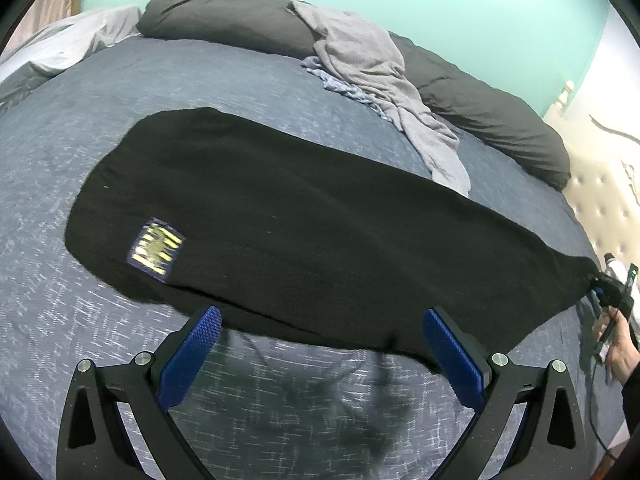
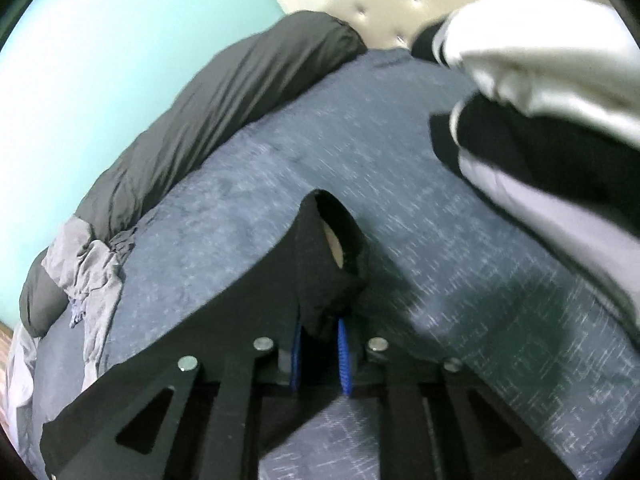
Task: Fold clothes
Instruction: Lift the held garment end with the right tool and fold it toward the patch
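A black garment (image 1: 300,220) with a blue and yellow patch (image 1: 156,250) stretches across the blue bedcover (image 1: 200,72). Its right end is drawn to a point, where my right gripper (image 1: 600,282) pinches it. In the right wrist view the blue pads of the right gripper (image 2: 320,320) stand close together, with a bunched fold of the black garment (image 2: 328,264) clamped between them. My left gripper (image 1: 322,314) is open wide at the garment's near edge, which hangs a little above the cover and casts a shadow. Nothing is pressed between the left fingers.
A crumpled grey garment (image 1: 372,68) lies over dark pillows (image 1: 224,16) at the back of the bed. A tufted headboard (image 1: 600,200) is at the right. A heap of white and black clothing (image 2: 540,80) sits near the right gripper. A hand (image 1: 618,352) holds the right gripper.
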The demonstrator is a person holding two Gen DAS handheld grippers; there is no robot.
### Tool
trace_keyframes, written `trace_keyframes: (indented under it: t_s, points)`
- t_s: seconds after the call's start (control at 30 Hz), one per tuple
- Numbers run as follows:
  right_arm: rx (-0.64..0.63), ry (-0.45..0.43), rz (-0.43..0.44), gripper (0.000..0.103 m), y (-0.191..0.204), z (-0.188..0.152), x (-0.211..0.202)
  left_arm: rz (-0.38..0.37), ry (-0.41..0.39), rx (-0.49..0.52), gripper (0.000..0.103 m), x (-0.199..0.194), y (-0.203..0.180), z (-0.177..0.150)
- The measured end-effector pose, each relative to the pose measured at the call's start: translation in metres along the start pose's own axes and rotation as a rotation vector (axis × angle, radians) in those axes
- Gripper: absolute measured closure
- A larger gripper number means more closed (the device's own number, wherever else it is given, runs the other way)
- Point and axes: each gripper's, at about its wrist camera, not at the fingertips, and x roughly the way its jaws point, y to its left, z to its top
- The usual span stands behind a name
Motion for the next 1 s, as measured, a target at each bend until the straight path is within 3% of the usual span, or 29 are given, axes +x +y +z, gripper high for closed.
trace_keyframes:
  t_s: [0.43,1.0]
  points:
    - [-0.103,-0.015,0.088,0.092,0.075,0.005,-0.034,0.065,-0.003,0.024,0.0,-0.017,0.017,0.002]
    - [-0.241,0.053,0.199,0.092,0.192,-0.032,-0.052,0.073,-0.006,-0.037,0.0,-0.041,0.06,0.004]
